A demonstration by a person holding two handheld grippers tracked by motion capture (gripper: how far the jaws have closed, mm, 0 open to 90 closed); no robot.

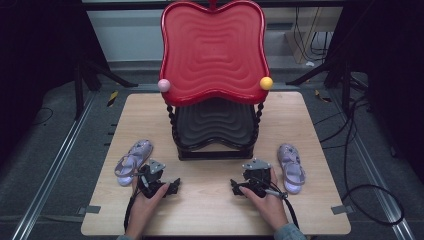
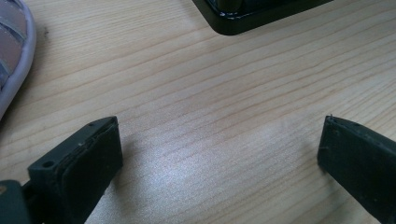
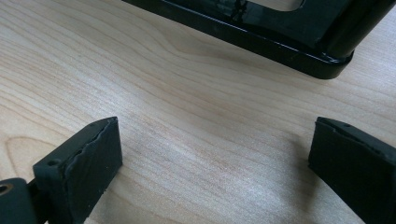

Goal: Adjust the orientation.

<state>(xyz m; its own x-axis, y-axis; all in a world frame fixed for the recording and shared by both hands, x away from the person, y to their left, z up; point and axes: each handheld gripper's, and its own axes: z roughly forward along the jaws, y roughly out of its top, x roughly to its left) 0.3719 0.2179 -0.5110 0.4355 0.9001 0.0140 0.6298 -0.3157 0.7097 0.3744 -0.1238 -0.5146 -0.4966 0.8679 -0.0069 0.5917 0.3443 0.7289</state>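
Observation:
Two lilac sandals lie on the wooden table (image 1: pixel 210 212): one at the left (image 1: pixel 132 162), one at the right (image 1: pixel 291 167). Between them stands a two-tier rack with a red wavy top tray (image 1: pixel 212 50) and a black lower tray (image 1: pixel 212 122). My left gripper (image 1: pixel 159 176) rests on the table just right of the left sandal, open, with bare wood between its jaws (image 2: pixel 219 135). The sandal's edge (image 2: pixel 11 51) shows at that view's upper left. My right gripper (image 1: pixel 252 176) rests left of the right sandal, open and holding nothing (image 3: pixel 212 135).
The rack's black base (image 2: pixel 261 16) (image 3: pixel 261 42) lies just ahead of both grippers. A pink ball (image 1: pixel 164 85) and a yellow ball (image 1: pixel 266 83) top the rack's front posts. Cables and stand legs lie on the floor around the table.

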